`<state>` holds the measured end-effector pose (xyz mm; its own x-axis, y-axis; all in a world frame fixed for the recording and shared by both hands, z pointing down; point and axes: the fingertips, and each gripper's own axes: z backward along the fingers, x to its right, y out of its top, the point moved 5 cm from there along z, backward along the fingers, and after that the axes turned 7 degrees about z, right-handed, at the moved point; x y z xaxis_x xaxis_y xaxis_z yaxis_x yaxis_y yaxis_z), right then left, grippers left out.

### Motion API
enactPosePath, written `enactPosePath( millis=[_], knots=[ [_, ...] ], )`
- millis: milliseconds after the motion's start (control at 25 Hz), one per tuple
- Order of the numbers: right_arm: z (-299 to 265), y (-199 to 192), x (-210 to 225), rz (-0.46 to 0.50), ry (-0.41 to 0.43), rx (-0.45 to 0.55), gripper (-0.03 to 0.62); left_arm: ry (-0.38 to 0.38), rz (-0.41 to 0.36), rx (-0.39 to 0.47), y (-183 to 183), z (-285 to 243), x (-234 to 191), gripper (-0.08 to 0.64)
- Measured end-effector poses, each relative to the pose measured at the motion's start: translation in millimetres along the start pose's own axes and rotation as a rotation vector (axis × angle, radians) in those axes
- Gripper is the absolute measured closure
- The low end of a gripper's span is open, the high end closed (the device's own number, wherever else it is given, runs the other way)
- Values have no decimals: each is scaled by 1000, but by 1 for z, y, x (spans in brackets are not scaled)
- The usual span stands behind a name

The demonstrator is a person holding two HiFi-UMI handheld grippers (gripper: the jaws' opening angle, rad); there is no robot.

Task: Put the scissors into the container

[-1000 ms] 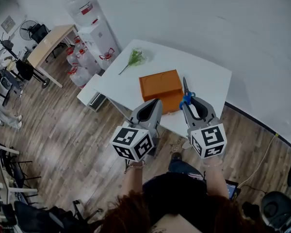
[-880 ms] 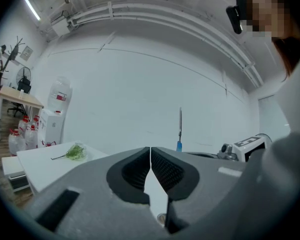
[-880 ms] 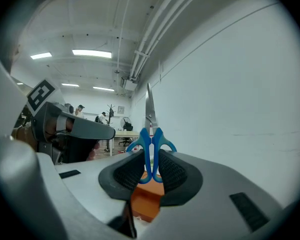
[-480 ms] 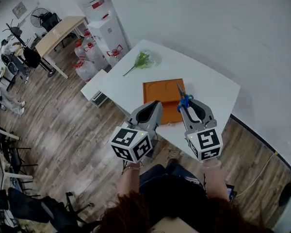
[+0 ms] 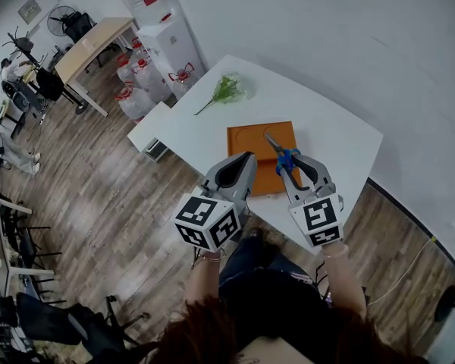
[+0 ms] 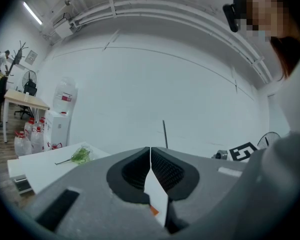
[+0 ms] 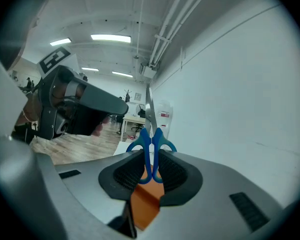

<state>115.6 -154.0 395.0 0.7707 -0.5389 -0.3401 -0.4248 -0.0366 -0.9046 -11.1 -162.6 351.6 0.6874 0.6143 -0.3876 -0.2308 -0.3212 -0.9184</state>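
Observation:
Blue-handled scissors (image 5: 282, 154) are clamped by their handles in my right gripper (image 5: 291, 162), blades pointing away over the orange tray-like container (image 5: 246, 139) on the white table (image 5: 334, 139). In the right gripper view the scissors (image 7: 150, 144) stand upright between the jaws, with the orange container (image 7: 145, 204) showing below them. My left gripper (image 5: 239, 164) hovers at the container's near left edge. Its jaws are shut with nothing between them, as the left gripper (image 6: 150, 156) view confirms.
A green plant sprig (image 5: 224, 91) lies at the table's far left corner. Beside the table stand a water dispenser (image 5: 169, 40) and several water jugs (image 5: 134, 93). A wooden desk (image 5: 91, 48) and chairs are further left on the wood floor.
My right gripper has carried the scissors left and forward, so their blades now reach over the orange container. The left gripper has barely moved.

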Motion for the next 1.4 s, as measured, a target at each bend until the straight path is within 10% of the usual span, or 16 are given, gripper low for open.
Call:
enactPosePath(
  millis=[1400],
  knots=[
    [-102, -103, -29, 387, 254, -347, 514, 5, -9, -25, 35, -35, -84, 538]
  ],
)
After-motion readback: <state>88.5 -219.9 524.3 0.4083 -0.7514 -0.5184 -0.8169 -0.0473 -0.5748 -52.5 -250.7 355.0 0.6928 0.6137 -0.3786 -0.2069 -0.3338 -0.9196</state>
